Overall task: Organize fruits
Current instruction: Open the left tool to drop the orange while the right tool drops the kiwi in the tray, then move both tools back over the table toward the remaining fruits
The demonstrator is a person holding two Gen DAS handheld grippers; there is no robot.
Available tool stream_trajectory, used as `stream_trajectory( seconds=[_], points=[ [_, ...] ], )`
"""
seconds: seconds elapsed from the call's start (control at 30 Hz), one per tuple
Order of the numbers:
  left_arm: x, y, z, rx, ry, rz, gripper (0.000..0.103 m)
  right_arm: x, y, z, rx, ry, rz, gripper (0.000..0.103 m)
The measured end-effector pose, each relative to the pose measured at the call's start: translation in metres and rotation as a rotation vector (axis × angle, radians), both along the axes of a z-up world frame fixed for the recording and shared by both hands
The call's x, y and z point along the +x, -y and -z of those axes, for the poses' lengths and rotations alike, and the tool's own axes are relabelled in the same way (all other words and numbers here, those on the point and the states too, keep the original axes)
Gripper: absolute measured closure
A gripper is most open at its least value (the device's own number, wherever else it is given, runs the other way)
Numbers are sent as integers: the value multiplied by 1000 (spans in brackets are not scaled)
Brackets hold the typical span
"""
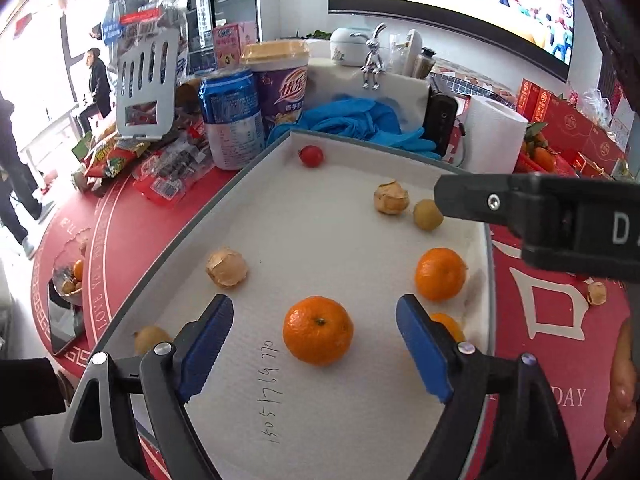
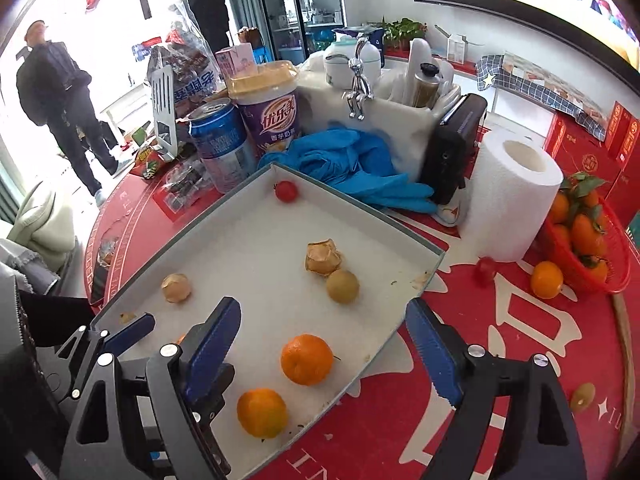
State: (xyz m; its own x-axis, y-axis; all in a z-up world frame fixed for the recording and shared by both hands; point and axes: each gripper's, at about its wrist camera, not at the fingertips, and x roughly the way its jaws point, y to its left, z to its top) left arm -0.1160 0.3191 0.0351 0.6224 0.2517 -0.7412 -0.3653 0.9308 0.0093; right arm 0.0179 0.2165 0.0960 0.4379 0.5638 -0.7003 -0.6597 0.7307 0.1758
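From the left wrist, the left gripper [image 1: 315, 322] hangs spread wide over the white tray [image 1: 332, 216], an orange [image 1: 318, 330] lying free between its fingers.

From the right wrist, the right gripper [image 2: 324, 326] gapes empty above two oranges [image 2: 306, 359] near the tray's edge; the half-hidden item beside its left finger is perhaps another fruit.

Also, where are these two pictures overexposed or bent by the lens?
Left wrist view: the window behind the spatula is blown out white, and the tray edges bow outward. Right wrist view: the doorway at upper left is washed out too; the tray rim curves.
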Motion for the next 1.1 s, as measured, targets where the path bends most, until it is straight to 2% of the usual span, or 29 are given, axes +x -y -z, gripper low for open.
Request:
stream_trajectory(
  seconds=[0.03,0.23,0.33,0.53,0.63,0.73,0.87,0.9,1.03,1.1],
  points=[
    [0,3,-2,7,2,6,16,0,4,0,-2,-5,3,0],
    [-2,28,-19,16,21,93,15,-7,48,-5,12,31,100,0],
    [-3,54,-26,24,30,170,15,-10,89,-4,40,33,186,0],
    [3,132,-20,54,-12,379,15,-14,185,24,81,-37,409,0],
    [13,160,-5,57,-54,421,15,-18,220,45,71,-85,498,0],
    [22,176,10,61,-96,430,15,-25,251,69,57,-131,558,0],
    [29,186,27,68,-137,432,15,-35,265,86,-6,-118,588,0],
    [28,187,28,65,-121,427,14,-36,267,89,-19,-116,591,0],
    [35,183,31,56,-119,390,2,-38,266,96,-73,-81,603,0],
    [35,177,33,28,-111,374,0,-37,261,97,-107,-69,602,0]
  ],
)
